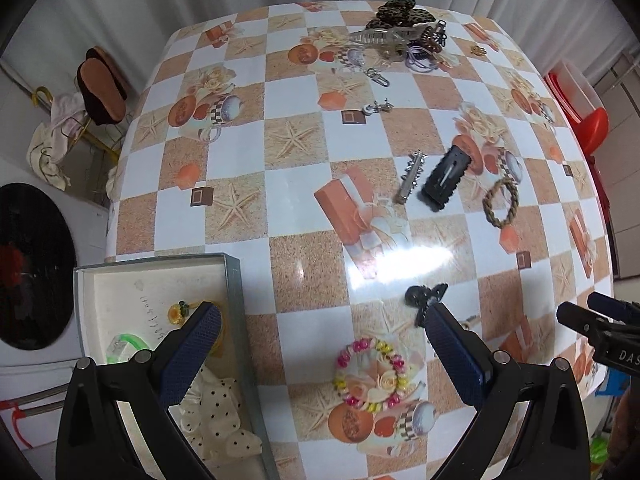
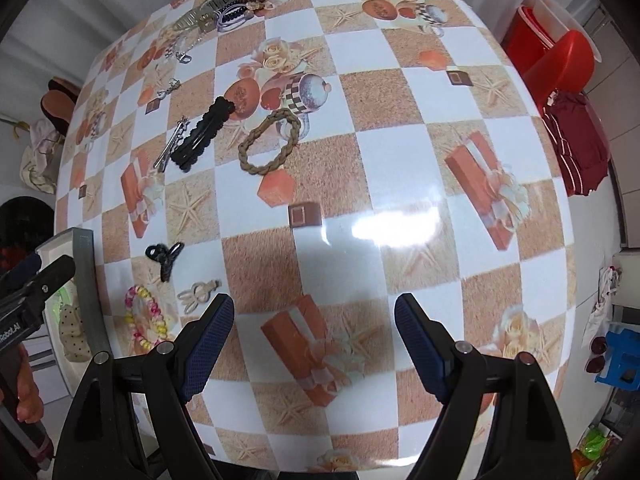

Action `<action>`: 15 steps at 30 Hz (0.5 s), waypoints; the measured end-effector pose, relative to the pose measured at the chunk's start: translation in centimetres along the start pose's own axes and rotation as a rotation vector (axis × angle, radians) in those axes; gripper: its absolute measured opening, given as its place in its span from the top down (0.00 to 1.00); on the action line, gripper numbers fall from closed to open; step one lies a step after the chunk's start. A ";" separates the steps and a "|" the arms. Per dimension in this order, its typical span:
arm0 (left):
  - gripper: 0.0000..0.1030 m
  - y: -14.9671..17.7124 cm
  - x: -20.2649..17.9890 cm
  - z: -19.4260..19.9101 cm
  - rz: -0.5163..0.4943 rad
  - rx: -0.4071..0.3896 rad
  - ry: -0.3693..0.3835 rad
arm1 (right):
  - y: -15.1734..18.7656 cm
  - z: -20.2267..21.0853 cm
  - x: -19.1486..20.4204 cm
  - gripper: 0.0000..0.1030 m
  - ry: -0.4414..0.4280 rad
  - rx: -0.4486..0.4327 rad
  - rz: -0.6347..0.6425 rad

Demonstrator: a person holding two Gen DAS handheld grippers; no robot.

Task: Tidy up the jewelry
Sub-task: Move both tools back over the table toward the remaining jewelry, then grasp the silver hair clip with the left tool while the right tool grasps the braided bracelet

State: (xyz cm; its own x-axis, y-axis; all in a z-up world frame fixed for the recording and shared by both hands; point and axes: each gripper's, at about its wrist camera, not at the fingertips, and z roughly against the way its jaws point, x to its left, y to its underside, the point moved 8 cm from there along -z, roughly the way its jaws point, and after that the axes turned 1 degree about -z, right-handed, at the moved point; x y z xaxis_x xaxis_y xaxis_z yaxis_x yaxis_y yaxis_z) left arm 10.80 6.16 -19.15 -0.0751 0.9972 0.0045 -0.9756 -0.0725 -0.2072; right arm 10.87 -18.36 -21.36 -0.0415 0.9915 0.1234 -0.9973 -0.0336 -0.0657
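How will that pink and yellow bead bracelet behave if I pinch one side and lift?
The bead bracelet will probably droop: it looks like separate beads on a string. It seems light, since the beads are small. Round glossy beads may slip between the left gripper fingers.

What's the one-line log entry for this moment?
left claw open above bead bracelet | right claw open, empty | box partly filled
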 end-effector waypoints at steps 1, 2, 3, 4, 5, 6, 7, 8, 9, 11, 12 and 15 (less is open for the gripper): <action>0.00 -0.2 0.0 -0.2 0.001 0.000 -0.001 | -0.5 -0.3 0.1 0.18 0.000 0.003 0.002; 0.00 -0.5 -0.1 -0.5 0.002 -0.001 0.000 | -0.8 -0.4 0.1 0.18 -0.001 0.004 0.003; 0.00 -0.7 -0.2 -0.7 0.002 -0.001 0.000 | -1.2 -0.7 0.1 0.18 0.000 0.005 0.005; 0.00 -1.1 -0.3 -1.0 0.003 -0.003 0.002 | -1.6 -0.8 0.2 0.18 0.000 0.005 0.007; 0.00 -1.4 -0.5 -1.2 0.001 -0.006 0.004 | -2.2 -1.1 0.2 0.18 0.003 0.004 0.010; 0.00 -1.8 -0.7 -1.5 -0.002 -0.009 0.005 | -2.7 -1.3 0.3 0.18 0.004 0.002 0.013; 0.00 -2.2 -1.0 -1.8 -0.008 -0.012 0.004 | -3.0 -1.4 0.2 0.18 0.005 0.000 0.014; 0.00 -2.6 -1.2 -2.2 -0.016 -0.013 0.003 | -3.6 -1.7 0.3 0.18 0.004 -0.003 0.014; 0.05 -2.9 -1.4 -2.5 -0.022 -0.014 0.003 | -4.0 -1.9 0.2 0.18 0.002 -0.003 0.013; 0.11 -3.7 -2.1 -3.5 -0.046 -0.007 -0.003 | -4.8 -2.5 0.3 0.18 -0.005 -0.002 0.007; 0.11 -4.0 -2.3 -3.9 -0.054 -0.006 -0.008 | -5.1 -2.7 0.3 0.18 -0.010 -0.001 0.004; 0.11 -4.8 -2.9 -5.4 -0.081 -0.002 -0.014 | -6.1 -3.7 0.5 0.18 -0.017 0.002 -0.005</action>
State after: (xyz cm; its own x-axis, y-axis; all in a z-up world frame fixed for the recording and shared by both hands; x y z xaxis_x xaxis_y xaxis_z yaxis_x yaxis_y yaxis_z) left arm 16.80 3.70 -23.47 0.0015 0.9994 0.0354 -0.9783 0.0088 -0.2072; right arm 17.16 -17.22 -24.58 -0.0373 0.9894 0.1403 -0.9976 -0.0288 -0.0625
